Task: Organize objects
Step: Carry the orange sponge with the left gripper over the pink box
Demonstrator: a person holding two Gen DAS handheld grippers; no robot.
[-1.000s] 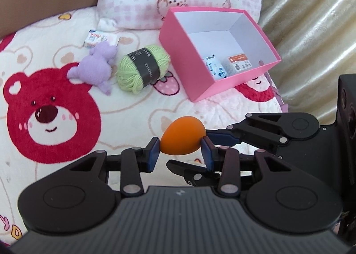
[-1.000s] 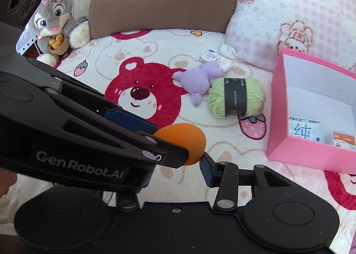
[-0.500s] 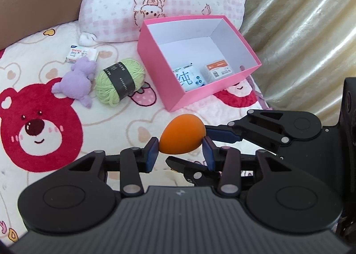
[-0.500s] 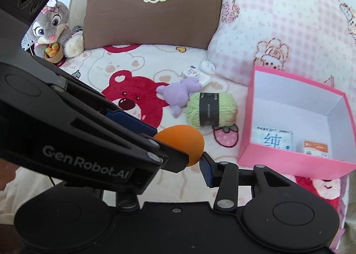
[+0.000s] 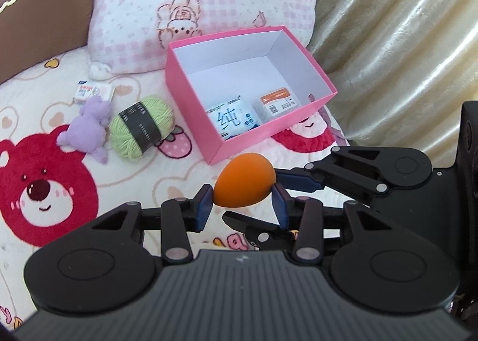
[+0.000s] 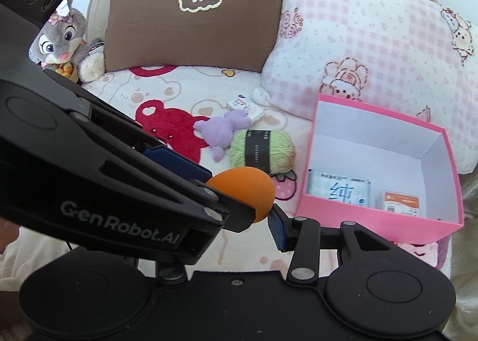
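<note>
A: Two blue pads of the left gripper (image 5: 242, 203) clamp the orange egg (image 5: 244, 180) at centre frame in the left view; the pink box (image 5: 194, 108) sits above it.

B: Right view: the right gripper (image 6: 242, 215) pinches that egg (image 6: 243, 188) too, lower centre; the box (image 6: 373, 221) lies at right, yarn (image 6: 263, 151) just above.

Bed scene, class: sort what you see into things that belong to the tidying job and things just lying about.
Job: orange egg pinched by left gripper and right gripper; pink box; green yarn; purple plush; small packet.

Lying about: brown pillow; pink pillow; grey bunny; curtain.
</note>
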